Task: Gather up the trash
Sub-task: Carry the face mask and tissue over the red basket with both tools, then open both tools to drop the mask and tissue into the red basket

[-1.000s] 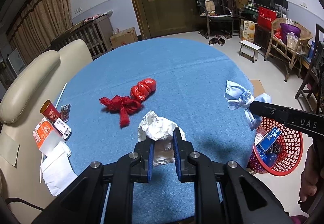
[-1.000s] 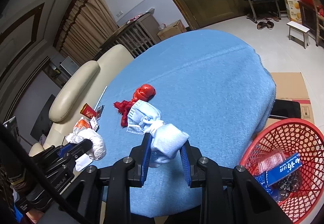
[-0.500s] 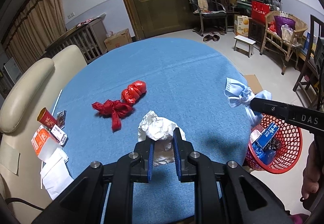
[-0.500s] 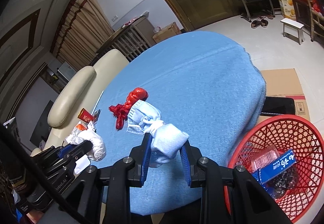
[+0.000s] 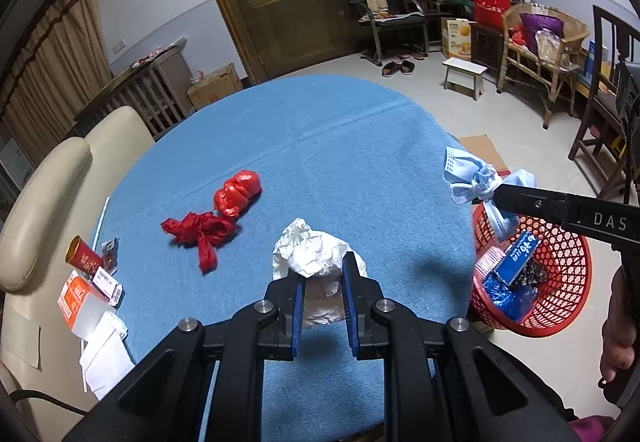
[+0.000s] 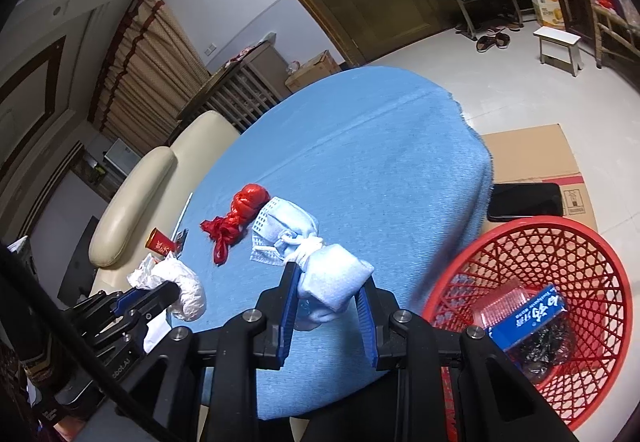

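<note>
Right gripper (image 6: 328, 306) fingers clamp knotted blue mask bundle (image 6: 320, 270), held above table's right edge beside red basket (image 6: 600, 266). Left gripper (image 5: 322, 282) fingers clamp crumpled white tissue (image 5: 312, 254) over table's near edge. Step: carry to basket. Next: move over basket, release. Red bag (image 5: 224, 214) left mid-table.

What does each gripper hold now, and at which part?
The left gripper pinches the crumpled white paper at its near end; the right gripper clamps the knotted blue mask at its bulged end.

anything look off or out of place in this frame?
Nothing broken or spilled. Expected clutter only: a red plastic bag lies loose on the blue tablecloth. The left gripper holds a crumpled white tissue, the right gripper a knotted blue face mask beside the red basket.
</note>
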A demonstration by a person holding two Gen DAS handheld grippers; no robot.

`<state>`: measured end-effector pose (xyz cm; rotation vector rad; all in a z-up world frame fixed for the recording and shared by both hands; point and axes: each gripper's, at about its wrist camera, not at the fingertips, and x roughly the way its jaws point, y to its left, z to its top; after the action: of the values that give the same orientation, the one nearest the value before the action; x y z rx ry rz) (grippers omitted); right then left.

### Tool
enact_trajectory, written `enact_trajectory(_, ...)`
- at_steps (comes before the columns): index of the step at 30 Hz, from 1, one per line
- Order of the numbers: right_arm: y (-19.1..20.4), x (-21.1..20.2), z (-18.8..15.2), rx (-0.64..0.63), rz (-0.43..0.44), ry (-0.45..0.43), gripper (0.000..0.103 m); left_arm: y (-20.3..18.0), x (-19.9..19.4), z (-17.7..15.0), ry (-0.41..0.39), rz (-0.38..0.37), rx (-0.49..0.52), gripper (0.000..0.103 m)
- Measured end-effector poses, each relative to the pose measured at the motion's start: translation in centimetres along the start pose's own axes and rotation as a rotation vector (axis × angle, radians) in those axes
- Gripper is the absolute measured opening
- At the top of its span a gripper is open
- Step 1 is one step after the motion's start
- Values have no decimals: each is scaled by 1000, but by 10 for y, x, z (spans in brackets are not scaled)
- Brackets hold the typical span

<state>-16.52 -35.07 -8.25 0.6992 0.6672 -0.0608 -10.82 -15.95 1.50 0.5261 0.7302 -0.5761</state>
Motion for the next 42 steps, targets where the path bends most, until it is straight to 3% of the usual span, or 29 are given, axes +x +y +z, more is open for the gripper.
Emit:
enact_trajectory(17, -49, -21, -3, 101, -50, -39, 30, -24, 10, 15, 40, -170, 17, 18)
enact_trajectory(42, -141, -63, -5, 277, -149, -116, 30, -123, 16, 36, 54, -364, 227, 19)
